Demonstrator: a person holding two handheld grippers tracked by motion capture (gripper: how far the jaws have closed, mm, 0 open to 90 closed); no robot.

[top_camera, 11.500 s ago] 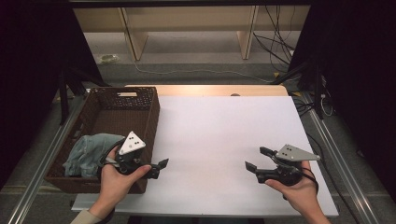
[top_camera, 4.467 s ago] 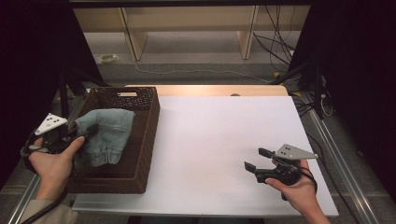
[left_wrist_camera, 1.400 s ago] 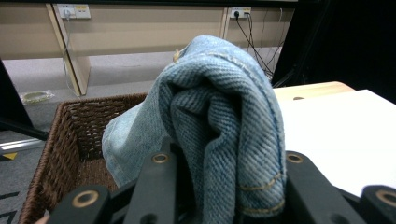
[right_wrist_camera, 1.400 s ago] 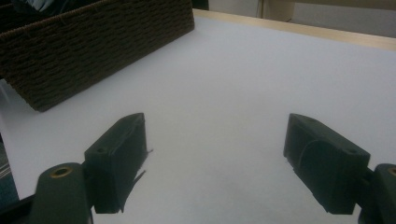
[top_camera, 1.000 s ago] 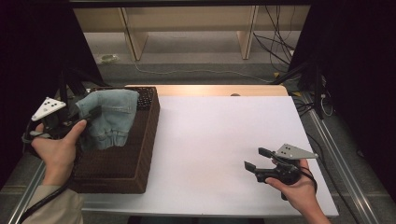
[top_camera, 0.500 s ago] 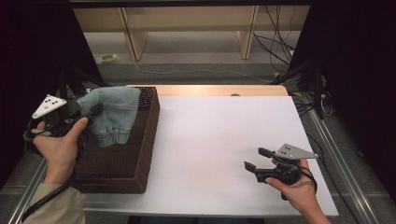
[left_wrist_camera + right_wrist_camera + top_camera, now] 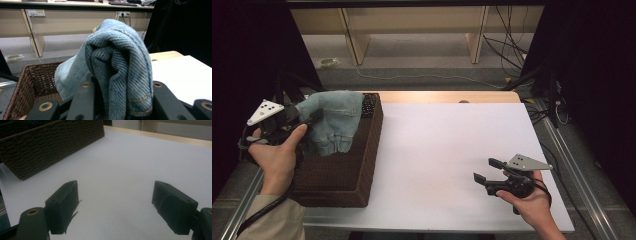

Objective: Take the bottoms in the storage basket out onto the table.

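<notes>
A folded light-blue denim garment (image 7: 334, 125) hangs above the far left part of the dark wicker basket (image 7: 364, 165). My left gripper (image 7: 309, 120) comes in from the basket's left side and is shut on the cloth. In the left gripper view the denim (image 7: 117, 57) bulges up between the two black jaws of the left gripper (image 7: 120, 92), over the basket's rim (image 7: 22, 75). My right gripper (image 7: 484, 170) rests low over the white table (image 7: 437, 140) at the front right, open and holding nothing. In the right gripper view the right gripper (image 7: 115, 205) has only bare table between its jaws.
The basket stands along the table's left edge, and its woven wall (image 7: 50, 145) is in the right gripper view. Beyond the table's wooden far edge (image 7: 442, 97) are floor, shelf legs (image 7: 354, 37) and cables (image 7: 507, 50). Dark curtains flank both sides.
The denim lay in the basket at first; the left gripper took hold of it and raised it to the basket's left. Over the last second nothing has visibly moved. The right gripper stayed put.
</notes>
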